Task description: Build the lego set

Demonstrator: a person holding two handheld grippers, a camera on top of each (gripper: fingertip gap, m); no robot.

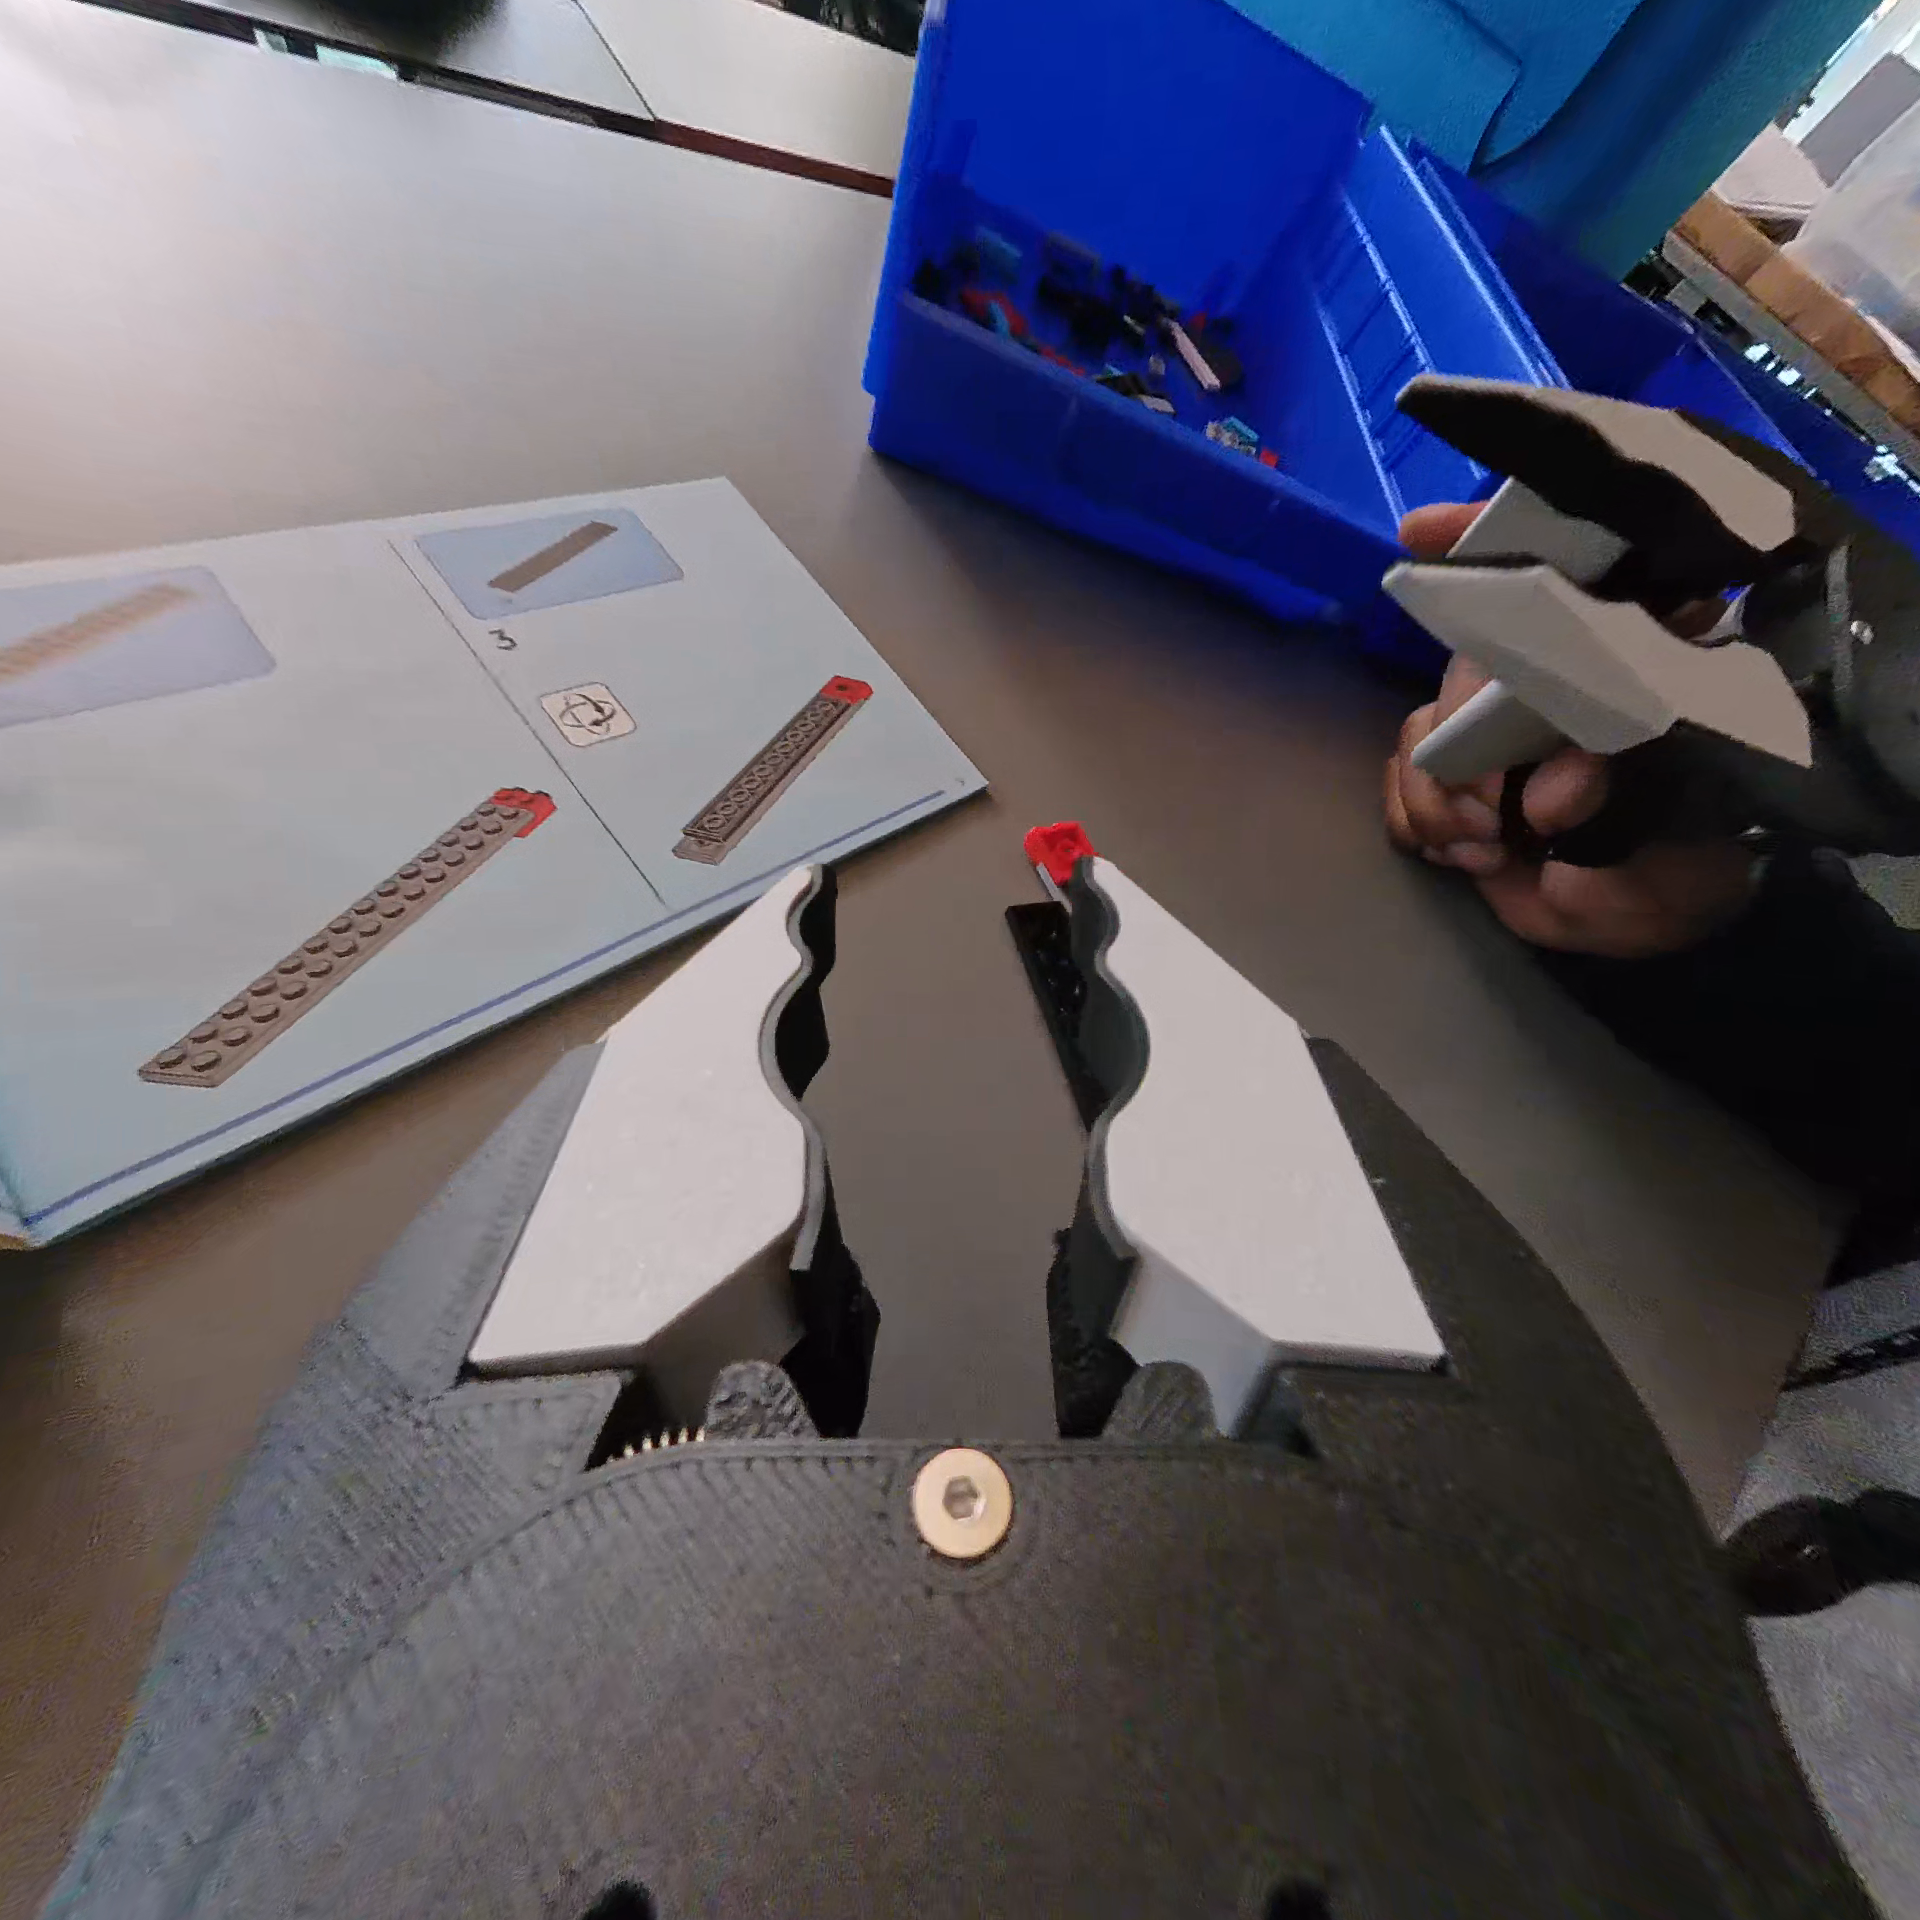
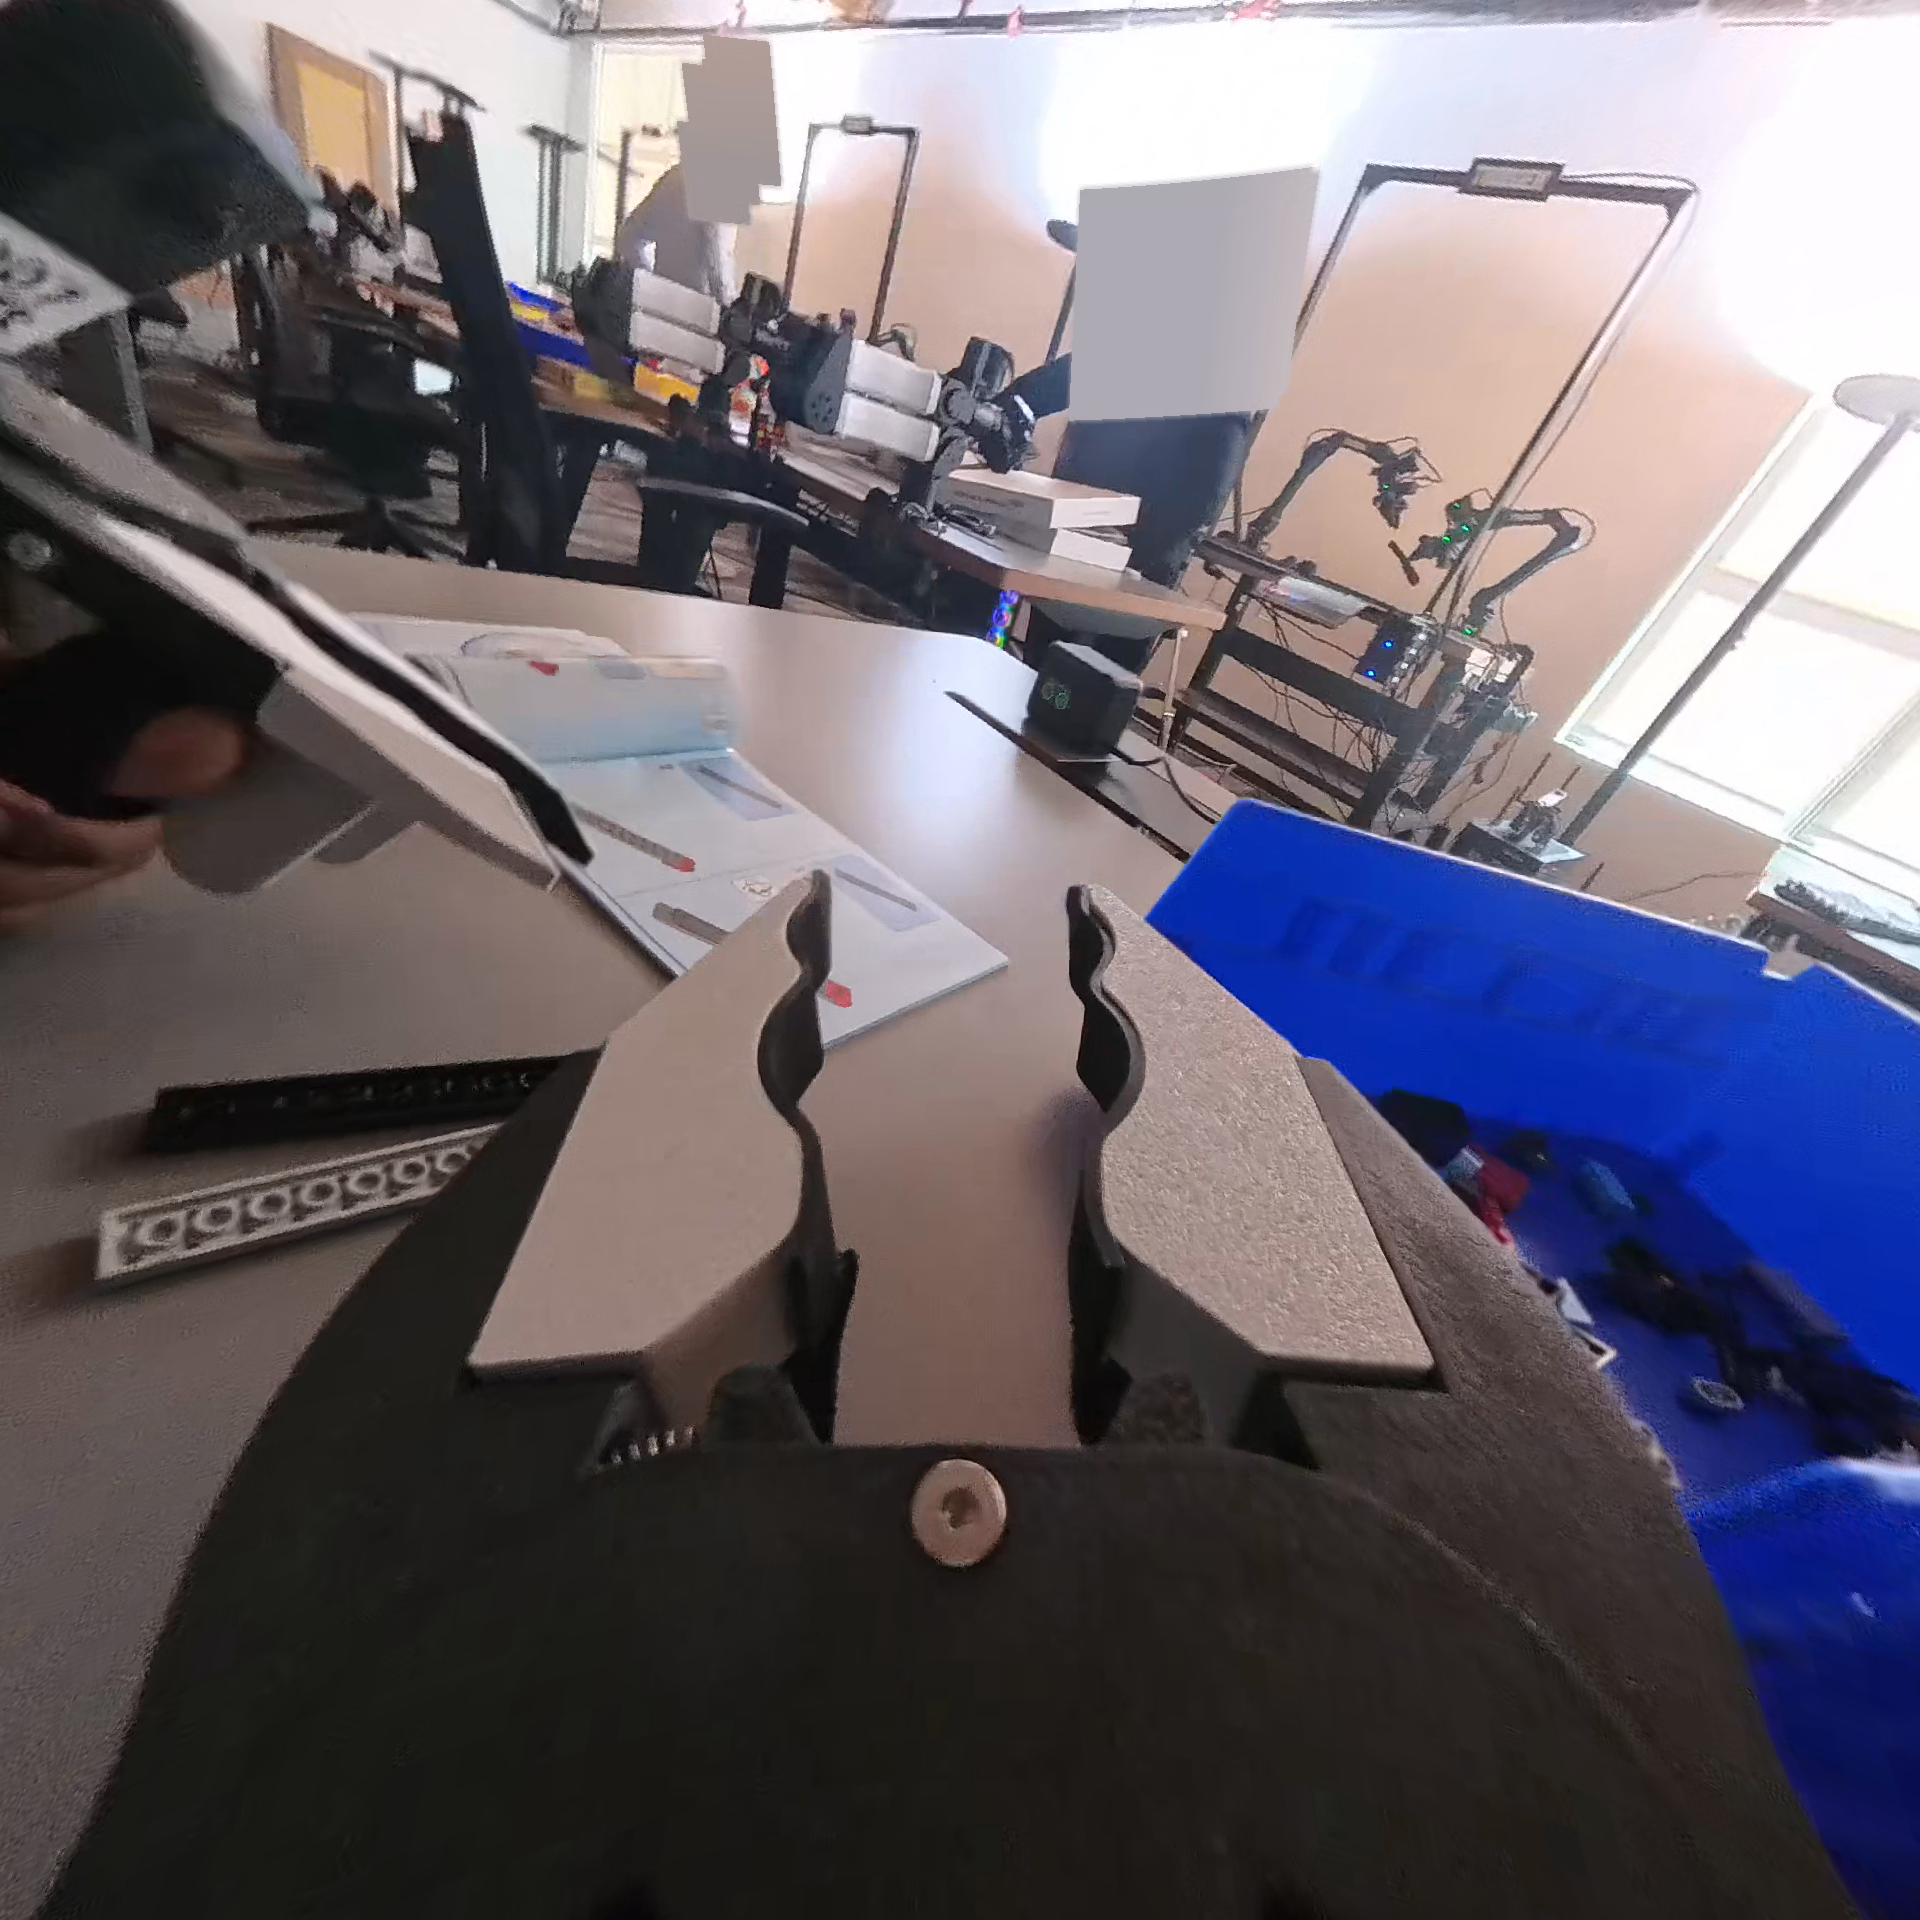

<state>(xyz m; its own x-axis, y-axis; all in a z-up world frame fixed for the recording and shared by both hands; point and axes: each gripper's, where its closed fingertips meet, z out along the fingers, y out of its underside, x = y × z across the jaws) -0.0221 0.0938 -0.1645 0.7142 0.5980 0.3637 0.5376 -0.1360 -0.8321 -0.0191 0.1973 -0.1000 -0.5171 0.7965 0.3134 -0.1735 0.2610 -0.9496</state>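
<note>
The left gripper [image 1: 951, 883] is spread wide and empty over the bench [image 1: 416, 343]; its view shows a black plate [image 1: 1055, 982] with a red brick [image 1: 1058, 844] at its far end, beside the booklet [image 1: 436, 790]. The right gripper [image 2: 945, 899], also wide and empty, sits near the blue bin [image 2: 1455, 997]; only its view shows a grey plate [image 2: 281, 1210] beside the black one.

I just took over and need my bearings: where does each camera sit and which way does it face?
Left wrist view: on the left tongs, looking down at the black strip, booklet; a hand shows.
Right wrist view: on the right tongs, facing across the table into the room.
Shared: booklet, blue bin, black strip, each other's tongs.
</note>
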